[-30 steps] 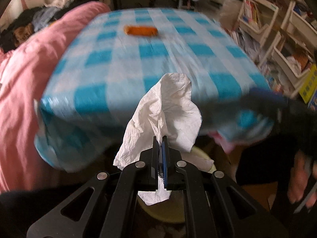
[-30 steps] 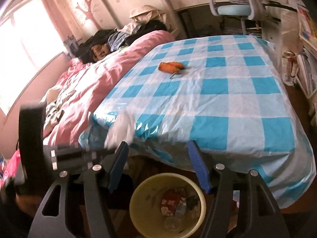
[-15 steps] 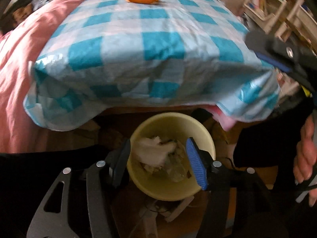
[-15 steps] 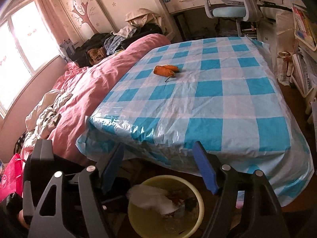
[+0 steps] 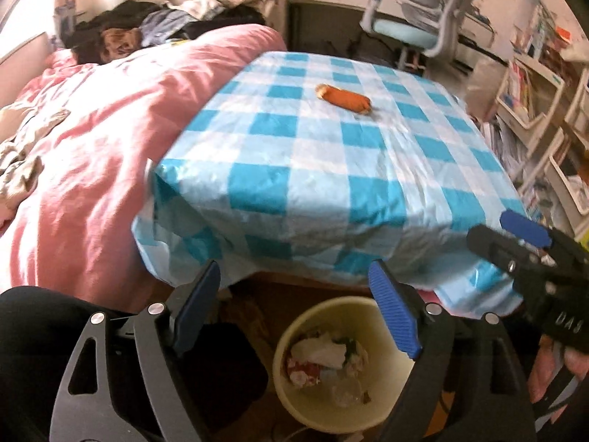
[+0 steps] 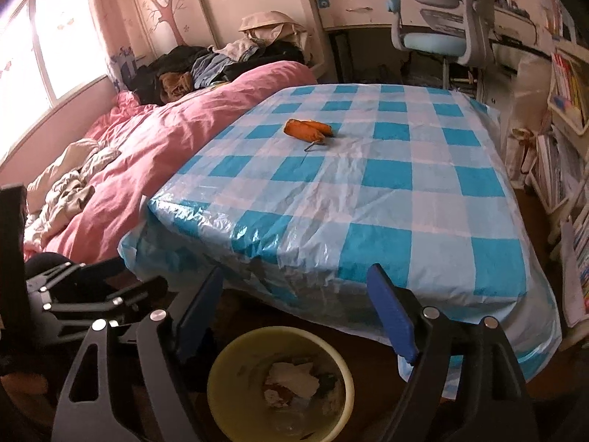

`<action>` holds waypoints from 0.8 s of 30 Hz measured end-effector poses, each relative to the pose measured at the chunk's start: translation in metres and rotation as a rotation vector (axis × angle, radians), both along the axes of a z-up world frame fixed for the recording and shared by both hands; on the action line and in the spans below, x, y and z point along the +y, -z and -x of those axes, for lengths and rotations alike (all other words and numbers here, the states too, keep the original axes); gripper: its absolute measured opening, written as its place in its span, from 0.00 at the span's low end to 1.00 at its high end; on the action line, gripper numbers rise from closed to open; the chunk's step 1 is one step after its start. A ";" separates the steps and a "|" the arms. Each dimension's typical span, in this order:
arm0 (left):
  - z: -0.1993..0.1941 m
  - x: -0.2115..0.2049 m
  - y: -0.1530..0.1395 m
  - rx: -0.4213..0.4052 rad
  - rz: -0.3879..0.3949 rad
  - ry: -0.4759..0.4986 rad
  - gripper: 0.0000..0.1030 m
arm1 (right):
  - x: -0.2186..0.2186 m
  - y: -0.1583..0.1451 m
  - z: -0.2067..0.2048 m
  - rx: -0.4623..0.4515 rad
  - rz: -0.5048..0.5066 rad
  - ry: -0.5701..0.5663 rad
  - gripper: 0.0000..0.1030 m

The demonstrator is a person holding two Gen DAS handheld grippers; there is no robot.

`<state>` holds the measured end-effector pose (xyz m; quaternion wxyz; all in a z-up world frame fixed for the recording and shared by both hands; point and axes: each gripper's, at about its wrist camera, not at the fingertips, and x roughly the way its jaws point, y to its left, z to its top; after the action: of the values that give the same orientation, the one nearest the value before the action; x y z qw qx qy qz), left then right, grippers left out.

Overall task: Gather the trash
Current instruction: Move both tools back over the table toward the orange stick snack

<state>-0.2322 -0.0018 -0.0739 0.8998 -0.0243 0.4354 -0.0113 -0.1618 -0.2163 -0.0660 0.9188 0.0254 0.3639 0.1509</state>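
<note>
A yellow bin (image 5: 331, 301) stands on the floor under the near edge of the table. A crumpled white tissue (image 5: 320, 350) lies inside it on other rubbish. My left gripper (image 5: 294, 276) hangs above the bin, its jaws opening with nothing between them. In the right wrist view my right gripper (image 6: 294, 276) hovers over the same bin (image 6: 279, 331) and tissue (image 6: 294, 375), its jaws also opening and bare. An orange wrapper (image 5: 344, 98) lies far out on the table, also seen as the wrapper (image 6: 307, 129) in the right wrist view.
The table (image 6: 386, 184) wears a blue-and-white checked plastic cloth that hangs over its edge. A bed with a pink duvet (image 5: 92, 129) adjoins its left side. A desk chair (image 6: 434, 40) stands behind; crowded shelves (image 5: 533, 110) line the right.
My left gripper was shut on the white tissue, then opened; the tissue fell into the bin. The left view has tilted up toward the table. The right jaws have widened.
</note>
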 end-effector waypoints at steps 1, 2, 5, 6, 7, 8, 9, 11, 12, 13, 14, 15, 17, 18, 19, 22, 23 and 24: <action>0.000 0.001 -0.001 -0.006 0.003 -0.008 0.78 | 0.003 0.000 0.000 -0.008 0.013 -0.005 0.77; 0.001 0.003 -0.003 -0.016 0.006 -0.019 0.79 | 0.005 0.001 0.000 -0.012 0.022 -0.008 0.77; 0.002 0.006 -0.006 -0.038 0.008 -0.042 0.81 | 0.012 0.002 0.002 -0.025 0.062 -0.024 0.79; 0.002 0.007 -0.007 -0.042 0.005 -0.048 0.81 | 0.014 0.002 0.002 -0.029 0.068 -0.027 0.79; 0.002 0.007 -0.007 -0.043 0.002 -0.050 0.82 | 0.016 0.002 0.003 -0.037 0.077 -0.032 0.79; 0.002 0.007 -0.006 -0.043 0.000 -0.051 0.82 | 0.017 0.002 0.003 -0.041 0.082 -0.034 0.79; 0.001 0.007 -0.006 -0.044 -0.003 -0.052 0.82 | 0.018 0.001 0.004 -0.049 0.090 -0.038 0.80; 0.001 0.006 -0.006 -0.048 -0.009 -0.055 0.83 | 0.020 0.001 0.004 -0.058 0.099 -0.043 0.81; 0.001 0.006 -0.007 -0.052 -0.012 -0.057 0.84 | 0.021 0.001 0.004 -0.058 0.101 -0.043 0.81; 0.001 0.006 -0.007 -0.054 -0.013 -0.059 0.84 | 0.022 0.002 0.004 -0.059 0.105 -0.044 0.81; 0.001 0.007 -0.008 -0.058 -0.015 -0.063 0.84 | 0.023 0.002 0.004 -0.061 0.107 -0.045 0.81; 0.001 0.007 -0.008 -0.061 -0.015 -0.068 0.85 | 0.023 0.001 0.003 -0.062 0.107 -0.045 0.81; 0.001 0.008 -0.009 -0.065 -0.014 -0.074 0.85 | 0.025 0.001 0.003 -0.066 0.107 -0.046 0.81; 0.001 0.008 -0.009 -0.066 -0.014 -0.076 0.85 | 0.026 0.001 0.004 -0.068 0.107 -0.046 0.81; 0.001 0.009 -0.009 -0.067 -0.014 -0.078 0.86 | 0.026 0.001 0.004 -0.069 0.108 -0.047 0.82; 0.001 0.009 -0.009 -0.067 -0.016 -0.078 0.86 | 0.029 0.000 0.004 -0.072 0.112 -0.052 0.82; 0.001 0.009 -0.009 -0.068 -0.015 -0.079 0.86 | 0.030 0.000 0.004 -0.072 0.112 -0.053 0.82; 0.001 0.010 -0.009 -0.069 -0.013 -0.080 0.86 | 0.030 0.000 0.003 -0.072 0.113 -0.054 0.82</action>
<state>-0.2330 0.0078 -0.0646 0.9143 -0.0353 0.4027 0.0268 -0.1652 -0.1861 -0.0664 0.9269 -0.0418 0.3390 0.1556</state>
